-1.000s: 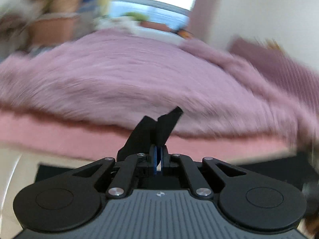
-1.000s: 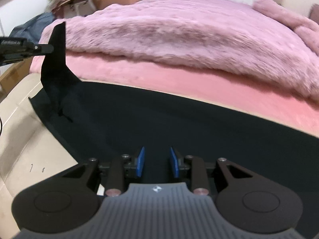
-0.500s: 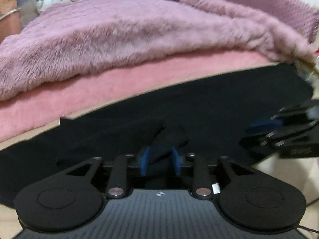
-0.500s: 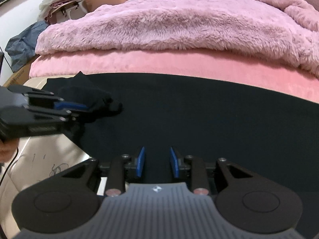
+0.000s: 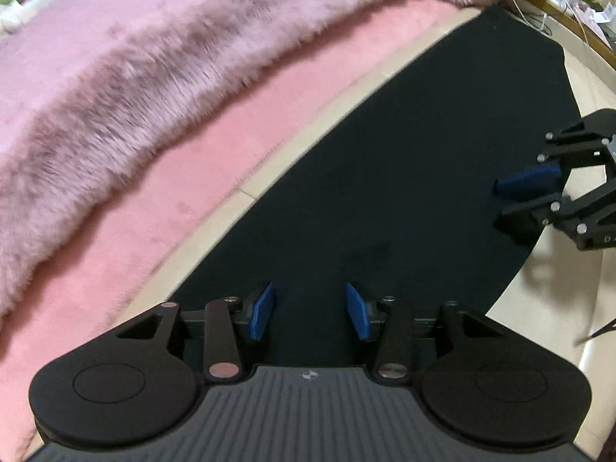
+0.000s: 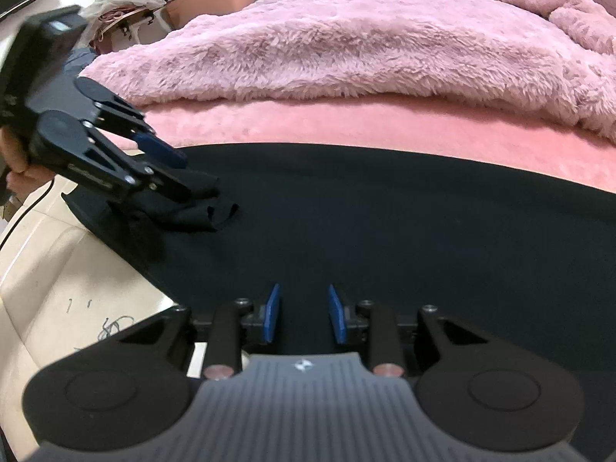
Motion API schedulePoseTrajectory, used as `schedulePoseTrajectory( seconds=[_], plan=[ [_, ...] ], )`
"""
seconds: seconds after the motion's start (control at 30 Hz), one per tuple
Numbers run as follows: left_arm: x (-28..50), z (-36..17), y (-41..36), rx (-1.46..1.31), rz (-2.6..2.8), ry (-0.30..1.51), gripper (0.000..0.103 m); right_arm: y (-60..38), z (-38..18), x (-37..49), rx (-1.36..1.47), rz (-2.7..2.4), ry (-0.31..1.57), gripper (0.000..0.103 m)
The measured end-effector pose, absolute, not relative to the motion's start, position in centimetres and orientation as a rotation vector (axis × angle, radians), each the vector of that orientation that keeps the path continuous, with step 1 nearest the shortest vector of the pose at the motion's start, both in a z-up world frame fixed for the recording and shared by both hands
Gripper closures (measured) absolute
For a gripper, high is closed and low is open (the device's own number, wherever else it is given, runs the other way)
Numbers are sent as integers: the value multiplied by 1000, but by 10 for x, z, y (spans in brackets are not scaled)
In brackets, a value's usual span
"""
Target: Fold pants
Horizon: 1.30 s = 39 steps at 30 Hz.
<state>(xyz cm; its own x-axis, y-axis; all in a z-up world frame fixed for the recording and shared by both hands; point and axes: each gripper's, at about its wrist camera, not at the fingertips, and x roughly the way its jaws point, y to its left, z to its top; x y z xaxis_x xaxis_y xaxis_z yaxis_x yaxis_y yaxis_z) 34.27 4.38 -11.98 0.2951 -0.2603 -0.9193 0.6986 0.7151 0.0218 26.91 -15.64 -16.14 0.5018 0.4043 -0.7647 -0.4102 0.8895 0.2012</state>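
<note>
The black pants (image 6: 385, 231) lie spread flat on a pale floor (image 6: 57, 288), running alongside the pink bed edge (image 6: 346, 123), which serves here as the landmark. The cloth's far long edge lies just beside that pink band; in the left wrist view a narrow strip of pale floor (image 5: 308, 131) shows between the two.

The left gripper (image 5: 310, 310) sits over the pants on the side away from the bed, its blue pads (image 5: 261, 312) spread wide with only flat black cloth showing between them, nothing caught. In the right wrist view the same left gripper (image 6: 181, 173) appears at the pants' left end, near the bed edge, its fingers parted and pointing at a small bunched-up fold of fabric (image 6: 211, 208) lying right at the fingertips (whether the lower finger touches that bunch cannot be told).

The right gripper (image 6: 302, 317) hovers over the near edge of the pants, the side farthest from the bed, jaws parted to a moderate gap and empty. Seen from the left wrist, the right gripper (image 5: 523, 200) sits at the pants' edge away from the bed, one blue pad (image 5: 527, 183) visible, fingers apart.

A fluffy pink blanket (image 6: 365, 46) covers the bed above the pink edge.
</note>
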Motion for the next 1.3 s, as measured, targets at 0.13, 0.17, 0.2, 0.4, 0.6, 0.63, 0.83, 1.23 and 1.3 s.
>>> schedulePoseTrajectory(
  seconds=[0.13, 0.17, 0.2, 0.4, 0.6, 0.63, 0.83, 1.23, 1.3],
  plan=[
    [336, -116, 49, 426, -682, 1074, 93, -159, -162, 270, -11, 480, 921, 78],
    [334, -111, 51, 422, -679, 1058, 95, -161, -162, 270, -12, 476, 922, 78],
    [329, -105, 55, 409, -673, 1036, 96, -161, -163, 270, -11, 473, 924, 78],
    [315, -53, 118, 148, -481, 890, 99, -160, -162, 270, -19, 464, 924, 78],
    [294, -39, 212, -111, -200, 826, 99, -155, -158, 266, -33, 470, 920, 78],
    [290, -43, 225, -160, -158, 834, 99, -154, -158, 266, -37, 471, 919, 78],
    [267, -77, 298, -441, 86, 859, 99, -148, -155, 262, -67, 475, 920, 78],
    [261, -109, 323, -536, 294, 934, 100, -154, -158, 260, -97, 431, 956, 78],
    [262, -105, 320, -527, 291, 917, 100, -155, -159, 261, -98, 425, 963, 78]
  ],
)
